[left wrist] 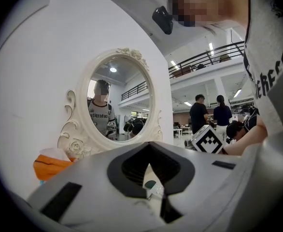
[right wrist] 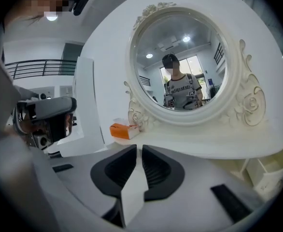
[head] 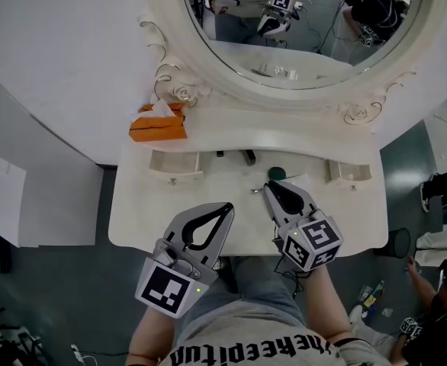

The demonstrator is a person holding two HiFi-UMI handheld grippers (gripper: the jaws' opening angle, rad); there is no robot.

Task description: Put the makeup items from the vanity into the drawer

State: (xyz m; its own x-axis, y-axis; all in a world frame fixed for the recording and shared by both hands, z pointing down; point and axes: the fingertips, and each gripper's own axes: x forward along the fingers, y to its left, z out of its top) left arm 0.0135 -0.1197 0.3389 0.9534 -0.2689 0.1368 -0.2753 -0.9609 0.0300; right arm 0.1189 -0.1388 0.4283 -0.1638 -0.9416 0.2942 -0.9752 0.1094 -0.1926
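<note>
While nothing is gripped yet, the green round item (head: 277,173) sits mid-vanity (head: 143,212), with the black item (head: 249,157) just behind it. Left drawer (head: 175,164) and right drawer (head: 348,171) both stand open. Right gripper (head: 270,185): tips just short of the green item, jaws a narrow crack apart, empty. Left gripper (head: 228,207): over the front edge, tips together, empty. Orange tissue box (head: 158,125) sits back left, by the mirror (head: 315,63).
</note>
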